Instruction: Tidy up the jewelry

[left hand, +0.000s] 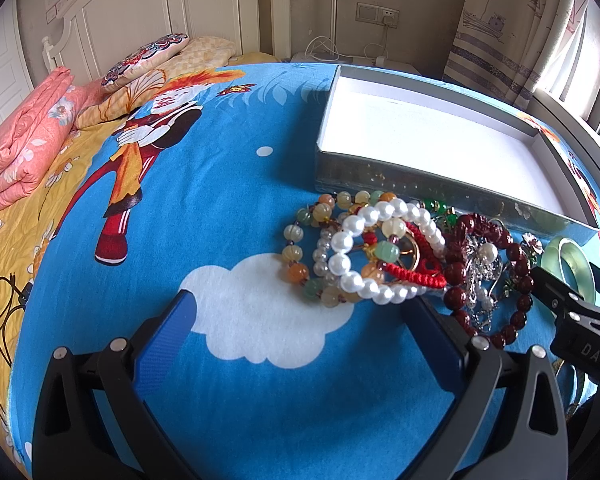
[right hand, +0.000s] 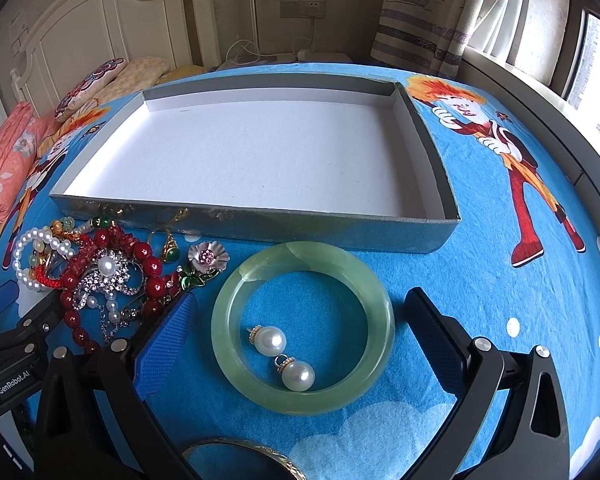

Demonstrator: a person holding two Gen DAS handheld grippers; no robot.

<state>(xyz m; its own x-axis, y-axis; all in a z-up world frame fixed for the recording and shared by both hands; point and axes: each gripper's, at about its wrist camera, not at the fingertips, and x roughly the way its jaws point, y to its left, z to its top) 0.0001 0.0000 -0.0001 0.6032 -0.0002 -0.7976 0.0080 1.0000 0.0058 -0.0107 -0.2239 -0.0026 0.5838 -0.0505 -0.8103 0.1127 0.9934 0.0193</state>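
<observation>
A shallow grey box (right hand: 236,222) with a white bare inside lies on the blue cartoon bedsheet; it also shows in the left wrist view (left hand: 380,176). In front of it lies a tangle of jewelry: a white pearl bracelet (left hand: 352,276), a coloured bead string (left hand: 296,256), a red cord (left hand: 416,276), a dark red bead bracelet (right hand: 150,276) and a rhinestone brooch (right hand: 108,276). A green jade bangle (right hand: 376,300) holds two pearl earrings (right hand: 284,356). My left gripper (left hand: 304,308) is open just short of the pearl bracelet. My right gripper (right hand: 300,304) is open around the bangle.
A flower brooch (right hand: 208,260) and a green-stone ring (right hand: 168,248) lie by the box's front wall. A gold bangle (right hand: 252,456) lies under the right gripper. Folded pink quilt (left hand: 24,136) and pillows (left hand: 148,60) sit at the headboard. Window and curtain stand at right.
</observation>
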